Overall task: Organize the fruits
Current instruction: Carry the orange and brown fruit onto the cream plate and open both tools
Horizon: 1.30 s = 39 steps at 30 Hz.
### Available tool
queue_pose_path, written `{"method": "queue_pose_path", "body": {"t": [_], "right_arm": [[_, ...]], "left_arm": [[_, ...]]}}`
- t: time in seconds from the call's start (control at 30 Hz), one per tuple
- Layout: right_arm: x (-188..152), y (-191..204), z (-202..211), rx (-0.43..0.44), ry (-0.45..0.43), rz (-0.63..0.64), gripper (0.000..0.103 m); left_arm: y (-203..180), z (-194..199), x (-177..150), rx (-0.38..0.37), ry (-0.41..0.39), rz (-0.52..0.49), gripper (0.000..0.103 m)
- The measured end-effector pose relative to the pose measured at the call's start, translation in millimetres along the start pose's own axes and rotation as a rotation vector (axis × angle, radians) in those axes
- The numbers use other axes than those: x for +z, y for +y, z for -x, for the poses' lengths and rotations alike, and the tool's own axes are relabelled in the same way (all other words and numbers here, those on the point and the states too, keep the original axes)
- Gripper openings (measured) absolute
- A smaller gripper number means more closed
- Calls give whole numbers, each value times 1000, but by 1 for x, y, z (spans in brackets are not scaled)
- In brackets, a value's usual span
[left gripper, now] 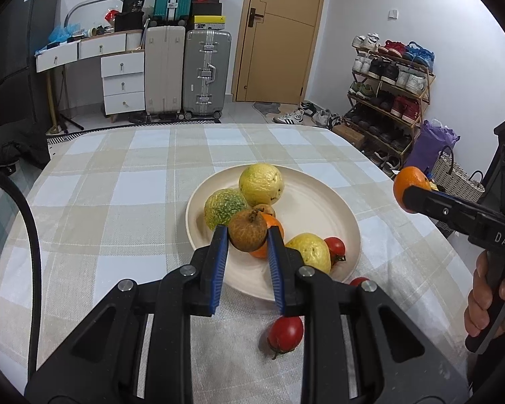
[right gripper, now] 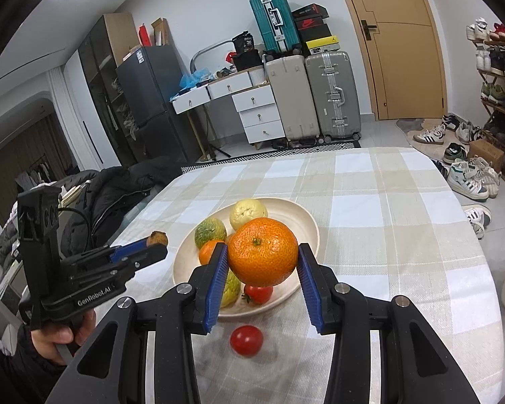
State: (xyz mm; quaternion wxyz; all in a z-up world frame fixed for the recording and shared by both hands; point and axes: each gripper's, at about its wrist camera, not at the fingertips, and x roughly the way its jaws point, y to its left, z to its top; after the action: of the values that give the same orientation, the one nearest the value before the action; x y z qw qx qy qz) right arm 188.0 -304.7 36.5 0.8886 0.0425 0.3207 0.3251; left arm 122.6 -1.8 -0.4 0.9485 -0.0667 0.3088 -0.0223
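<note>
The left gripper (left gripper: 247, 235) is clamped on a small brown fruit (left gripper: 248, 231), and the right gripper (right gripper: 262, 262) grasps an orange (right gripper: 262, 252); both are held above the cream plate (left gripper: 320, 202). The plate holds yellow-green fruits, an orange and a tomato. In front of the plate a tomato (right gripper: 246, 340) lies on the checked tablecloth (left gripper: 118, 185). Behind the plate stand suitcases (left gripper: 185, 74), a white drawer desk (left gripper: 121, 77) and a wooden door (left gripper: 279, 33); right of it, a shoe rack (left gripper: 390, 91).

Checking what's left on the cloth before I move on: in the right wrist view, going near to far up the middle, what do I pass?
Red tomato on the tablecloth → tomato in the plate → orange held in the right tool → pale yellow fruit at the plate's far side → bare checked tablecloth.
</note>
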Motion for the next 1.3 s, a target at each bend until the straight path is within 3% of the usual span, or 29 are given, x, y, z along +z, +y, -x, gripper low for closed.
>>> {"method": "queue_pose_path", "body": {"t": [0.03, 0.63, 1.3], "right_arm": [[1, 0, -2, -1, -1, -1, 42], [-4, -14, -36, -12, 35, -32, 42], [-14, -11, -74, -53, 124, 19, 42]], "left_arm": [[0, -2, 1, 2, 0, -2, 21], [7, -40, -7, 53, 46, -16, 21], [16, -59, -6, 32, 102, 8, 21]]}}
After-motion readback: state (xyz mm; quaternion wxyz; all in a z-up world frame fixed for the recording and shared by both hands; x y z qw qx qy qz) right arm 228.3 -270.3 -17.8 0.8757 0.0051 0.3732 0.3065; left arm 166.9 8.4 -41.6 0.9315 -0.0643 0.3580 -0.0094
